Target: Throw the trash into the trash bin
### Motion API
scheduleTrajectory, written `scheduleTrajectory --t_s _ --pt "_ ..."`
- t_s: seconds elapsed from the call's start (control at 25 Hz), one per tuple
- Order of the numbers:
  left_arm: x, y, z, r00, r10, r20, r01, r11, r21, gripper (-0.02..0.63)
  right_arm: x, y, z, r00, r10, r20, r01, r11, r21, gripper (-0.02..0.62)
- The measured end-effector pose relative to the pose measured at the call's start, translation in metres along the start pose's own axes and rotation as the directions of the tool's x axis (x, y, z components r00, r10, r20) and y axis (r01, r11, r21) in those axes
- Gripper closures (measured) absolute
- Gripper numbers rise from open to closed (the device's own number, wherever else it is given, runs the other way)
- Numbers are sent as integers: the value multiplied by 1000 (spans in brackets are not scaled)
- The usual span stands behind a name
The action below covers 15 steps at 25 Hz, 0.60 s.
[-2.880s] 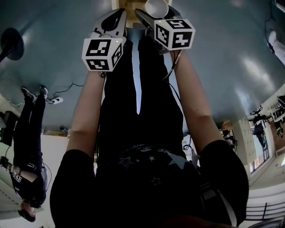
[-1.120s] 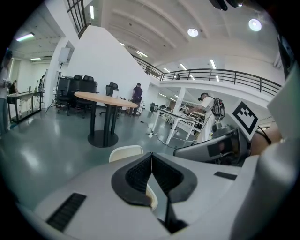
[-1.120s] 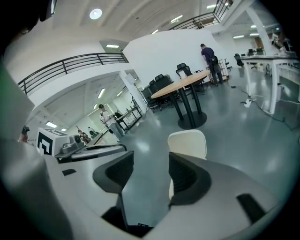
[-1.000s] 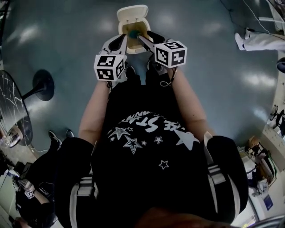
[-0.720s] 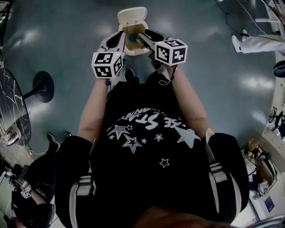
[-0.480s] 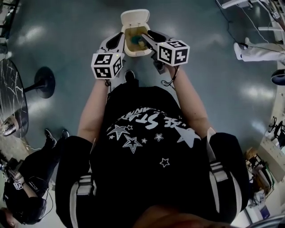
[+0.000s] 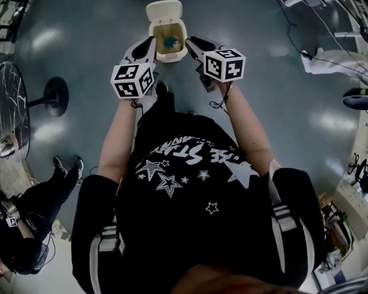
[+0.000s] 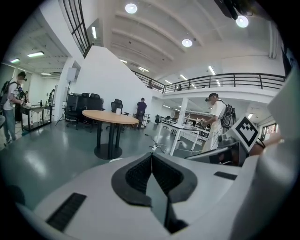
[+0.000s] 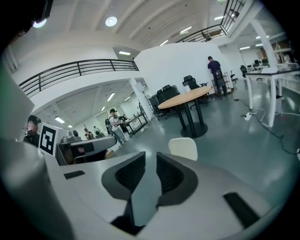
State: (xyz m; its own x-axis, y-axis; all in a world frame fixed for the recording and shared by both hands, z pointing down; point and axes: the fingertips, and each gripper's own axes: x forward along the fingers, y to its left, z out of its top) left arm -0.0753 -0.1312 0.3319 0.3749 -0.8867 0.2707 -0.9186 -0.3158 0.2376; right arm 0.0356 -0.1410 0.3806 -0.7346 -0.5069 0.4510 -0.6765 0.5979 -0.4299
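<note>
Trash, a small teal lump [image 7: 169, 42] whose shape is too small to make out, lies inside the bin [image 7: 169, 58], well down between its pale walls. The bin is a cream plastic tub with rounded corners, standing on the far side of the person's feet. Its lid [image 7: 164, 10] is flipped up at the far edge, a smooth rounded slab. The floor [image 7: 259, 34] is glossy grey-blue and throws back soft patches of light. The left gripper [image 8: 151, 154] is held just left of the bin's near rim, its ribbed black pads pressed flat together with nothing between them. The right gripper [image 9: 150, 154] is held just right of the rim. Its jaws have just been closing and now stand a narrow slit apart, also with nothing between them. Both grippers have smooth grey-white shells that curve in towards the dark pads. Beyond the left gripper, far across the hall, stands a round table [image 8: 110, 117] with a tan wooden top on dark legs.
</note>
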Motion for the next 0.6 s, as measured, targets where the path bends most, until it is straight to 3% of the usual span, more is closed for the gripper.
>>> scheduleTrajectory --t_s 0.36,0.6 --pt "-51 -57 -21 999 38 30 -37 999 -12 595 -71 1 -36 999 -9 33 9 1000 7 574" --pt "-77 -89 -37 998 52 35 -51 998 -26 595 -115 13 -52 997 45 62 -47 998 36 589"
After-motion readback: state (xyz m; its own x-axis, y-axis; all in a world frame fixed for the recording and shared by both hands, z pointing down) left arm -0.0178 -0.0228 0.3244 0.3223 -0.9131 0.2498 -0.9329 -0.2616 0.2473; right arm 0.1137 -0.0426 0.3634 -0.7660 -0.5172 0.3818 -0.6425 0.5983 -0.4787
